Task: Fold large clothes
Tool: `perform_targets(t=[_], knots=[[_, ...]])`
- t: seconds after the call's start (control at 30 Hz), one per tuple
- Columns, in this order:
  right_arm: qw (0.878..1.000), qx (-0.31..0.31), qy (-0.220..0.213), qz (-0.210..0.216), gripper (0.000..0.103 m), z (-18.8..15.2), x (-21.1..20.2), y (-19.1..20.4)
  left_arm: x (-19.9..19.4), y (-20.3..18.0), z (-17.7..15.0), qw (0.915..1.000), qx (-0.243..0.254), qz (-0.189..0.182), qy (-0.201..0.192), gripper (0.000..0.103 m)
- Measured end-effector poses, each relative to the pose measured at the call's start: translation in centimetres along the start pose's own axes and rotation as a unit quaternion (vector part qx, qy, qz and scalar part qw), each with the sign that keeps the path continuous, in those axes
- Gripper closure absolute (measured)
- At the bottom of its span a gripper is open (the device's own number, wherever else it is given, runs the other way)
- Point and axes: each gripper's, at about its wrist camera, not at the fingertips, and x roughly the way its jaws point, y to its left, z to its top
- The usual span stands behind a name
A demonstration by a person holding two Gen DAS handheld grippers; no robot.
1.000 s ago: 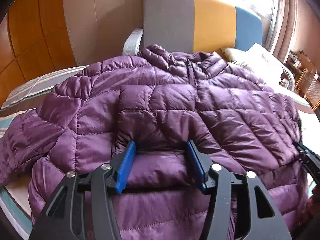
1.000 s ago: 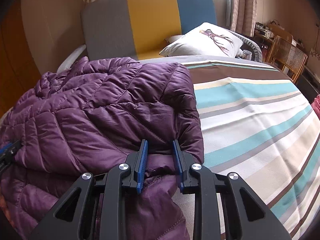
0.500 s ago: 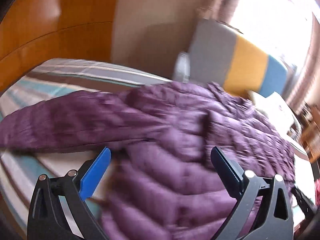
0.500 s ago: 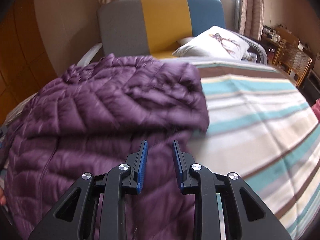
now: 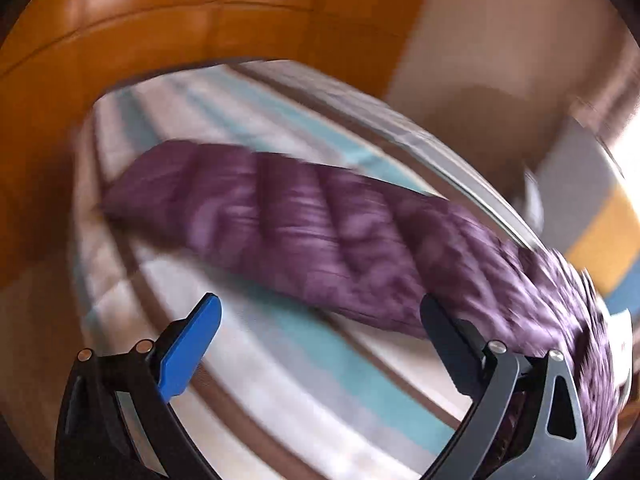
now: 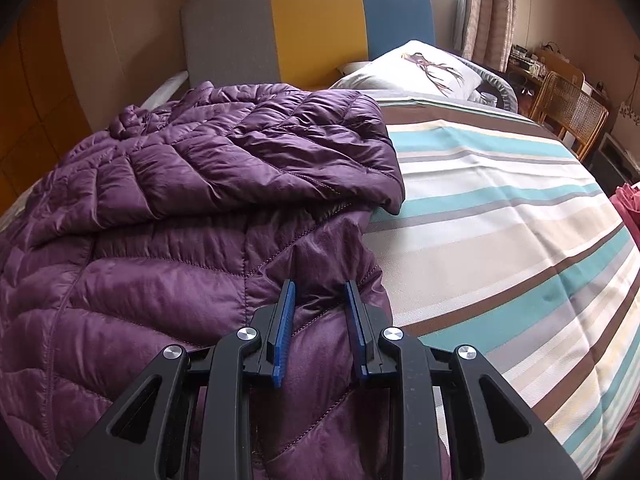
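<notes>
A purple quilted puffer jacket [image 6: 168, 216] lies on the striped bed, its right sleeve folded in over the body. My right gripper [image 6: 320, 292] hovers over the jacket's lower right edge, jaws a little apart with nothing pinched between them. In the blurred left wrist view the jacket's left sleeve [image 5: 288, 224] stretches flat across the bed, away from the body. My left gripper [image 5: 320, 308] is wide open and empty above the bedsheet, just in front of that sleeve.
The striped bedspread [image 6: 500, 216] covers the bed to the right. A pillow [image 6: 416, 68] lies by the grey, yellow and blue headboard [image 6: 312, 28]. A wicker chair [image 6: 568, 112] stands at the far right. Orange wooden panelling [image 5: 120, 32] runs along the left.
My left gripper opened wide and swung left off the jacket's body toward the outstretched left sleeve. My right gripper pulled back from the folded sleeve, which stays lying on the body.
</notes>
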Motion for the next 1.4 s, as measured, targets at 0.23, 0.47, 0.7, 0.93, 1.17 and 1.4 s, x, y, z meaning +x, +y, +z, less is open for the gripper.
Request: perform_targets(t=[0.23,0.47,0.7,0.93,1.17,1.4], knots=[[1.000,-0.002,-0.002,-0.003,0.078,-0.3,0.0,0.1,3.0,5.6,1.5,0.9946,-0.100,0.025,0.016,0.023],[1.000,-0.006,-0.003,-0.008,0.078,-0.3,0.0,0.2,4.7,7.6,3.4,0.9903,-0.137,0.027,0.001,0.040],[1.000,-0.006,-0.002,-0.014,0.078,-0.3,0.1,0.3,5.8,7.6,5.2,0.9894,-0.144,0.016,-0.001,0.090],[1.000,-0.006,-0.003,-0.015,0.078,-0.3,0.2,0.2,1.1,3.5,4.6,0.9920,-0.095,0.005,-0.083,0.094],[1.000,0.000,-0.004,-0.009,0.078,-0.3,0.2,0.1,-2.5,-3.8,3.4,0.9898,0.029,-0.058,-0.127,0.094],[1.000,0.005,-0.003,-0.004,0.078,-0.3,0.1,-0.2,-5.9,-12.4,-1.2,0.9684,0.163,-0.140,-0.127,0.094]])
